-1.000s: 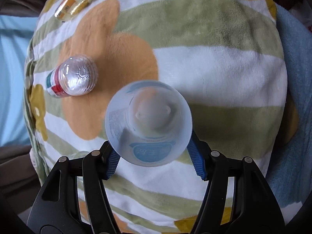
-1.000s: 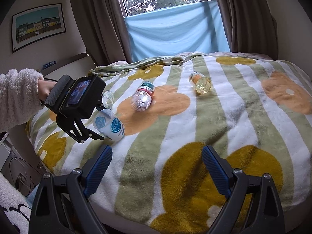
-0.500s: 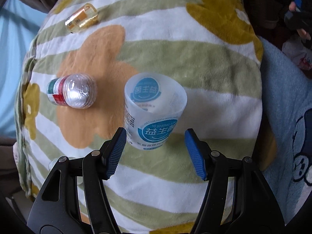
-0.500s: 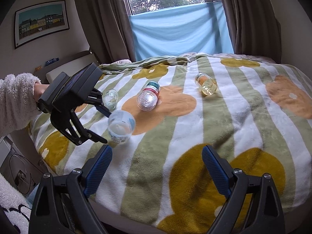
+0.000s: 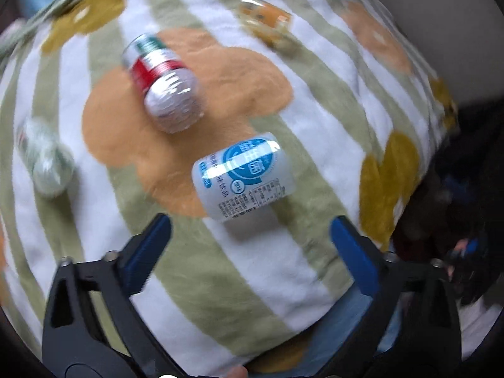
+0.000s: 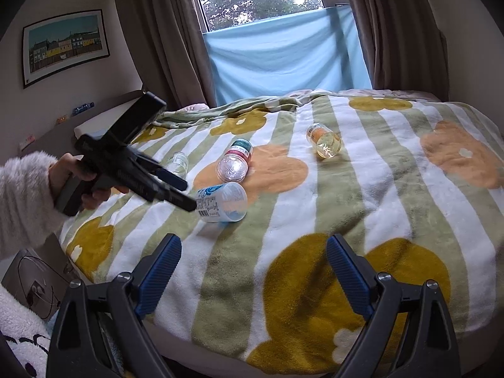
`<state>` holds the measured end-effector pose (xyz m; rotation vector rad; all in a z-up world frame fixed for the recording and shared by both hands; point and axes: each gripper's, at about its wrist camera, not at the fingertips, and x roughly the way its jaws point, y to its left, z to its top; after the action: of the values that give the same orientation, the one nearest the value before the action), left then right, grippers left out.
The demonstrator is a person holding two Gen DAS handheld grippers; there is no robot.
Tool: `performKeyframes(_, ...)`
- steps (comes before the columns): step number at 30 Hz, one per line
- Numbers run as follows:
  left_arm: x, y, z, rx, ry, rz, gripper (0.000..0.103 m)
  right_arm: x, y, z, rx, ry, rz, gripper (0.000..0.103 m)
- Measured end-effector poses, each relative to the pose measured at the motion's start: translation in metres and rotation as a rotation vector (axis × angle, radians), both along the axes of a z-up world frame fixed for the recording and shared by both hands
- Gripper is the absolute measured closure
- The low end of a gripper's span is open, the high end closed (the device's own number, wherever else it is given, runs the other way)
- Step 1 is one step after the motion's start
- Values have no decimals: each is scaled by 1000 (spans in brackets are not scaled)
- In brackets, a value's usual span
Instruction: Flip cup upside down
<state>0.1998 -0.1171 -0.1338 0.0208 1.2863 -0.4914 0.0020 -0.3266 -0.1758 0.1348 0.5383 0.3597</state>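
In the right wrist view the cup (image 6: 223, 202) lies on its side on the blanket (image 6: 362, 195), left of frame centre. Just above it lies a bottle (image 6: 234, 163), a small jar (image 6: 177, 161) to the upper left, another bottle (image 6: 324, 140) to the upper right. The left gripper (image 6: 184, 193) sits at the cup's left end.
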Motion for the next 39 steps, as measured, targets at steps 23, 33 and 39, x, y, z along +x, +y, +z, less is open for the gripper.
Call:
performKeyframes(23,12,49,-119,-671,548,1144,16,-12,-45,-8,132,-28,-32,11)
performKeyframes(33,15,67,-123,-725,449,1114,41,-8,-47,-13,143,-15,-24,11)
performKeyframes(39,29,70,-71,-502,154,880,41,-8,-32,-8,117,-28,5,11)
